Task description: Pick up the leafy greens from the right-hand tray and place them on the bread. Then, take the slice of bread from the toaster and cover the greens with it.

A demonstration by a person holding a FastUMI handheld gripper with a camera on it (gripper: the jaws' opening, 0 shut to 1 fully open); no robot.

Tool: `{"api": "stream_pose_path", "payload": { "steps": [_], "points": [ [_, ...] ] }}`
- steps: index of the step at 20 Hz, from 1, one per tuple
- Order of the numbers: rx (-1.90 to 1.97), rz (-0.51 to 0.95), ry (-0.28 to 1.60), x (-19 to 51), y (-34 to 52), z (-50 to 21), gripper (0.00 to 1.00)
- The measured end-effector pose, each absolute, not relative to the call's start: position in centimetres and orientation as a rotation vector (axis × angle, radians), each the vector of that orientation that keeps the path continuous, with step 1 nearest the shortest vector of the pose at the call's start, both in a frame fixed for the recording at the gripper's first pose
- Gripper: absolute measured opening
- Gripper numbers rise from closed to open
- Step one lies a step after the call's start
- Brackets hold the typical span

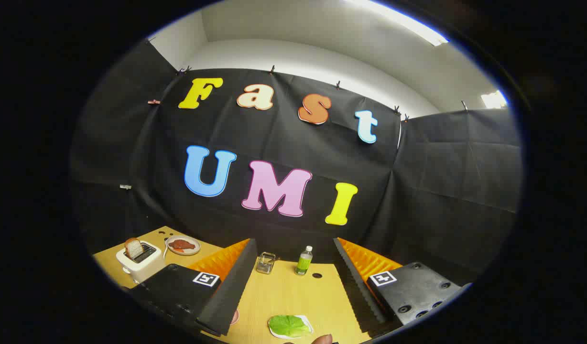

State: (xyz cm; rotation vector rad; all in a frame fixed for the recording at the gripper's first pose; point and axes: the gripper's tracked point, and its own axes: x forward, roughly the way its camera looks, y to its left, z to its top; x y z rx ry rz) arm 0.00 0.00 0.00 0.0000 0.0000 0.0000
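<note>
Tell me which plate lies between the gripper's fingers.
The white plate bearing leafy greens lies between the open fingers; the plate of red food sits beyond, beside the toaster.

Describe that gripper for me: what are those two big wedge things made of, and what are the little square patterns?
The gripper has two long fingers with dark ribbed pads on the inner faces and orange ridged backs. Each sits on a black block with screw holes, bearing a white square black-patterned marker. The fingers stand wide apart, open.

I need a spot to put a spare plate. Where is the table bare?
Bare wood lies between the open fingers of the hand-held gripper, from the leafy greens on their tray up to the glass and green bottle. The far left corner is crowded: toaster with bread, and a plate.
</note>
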Motion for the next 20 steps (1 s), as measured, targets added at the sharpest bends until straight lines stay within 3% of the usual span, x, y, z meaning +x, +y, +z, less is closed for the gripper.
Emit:
{"api": "stream_pose_path", "payload": {
  "steps": [20],
  "points": [
    [0.002, 0.033, 0.036, -0.5, 0.4, -0.9, 0.98]
  ]
}}
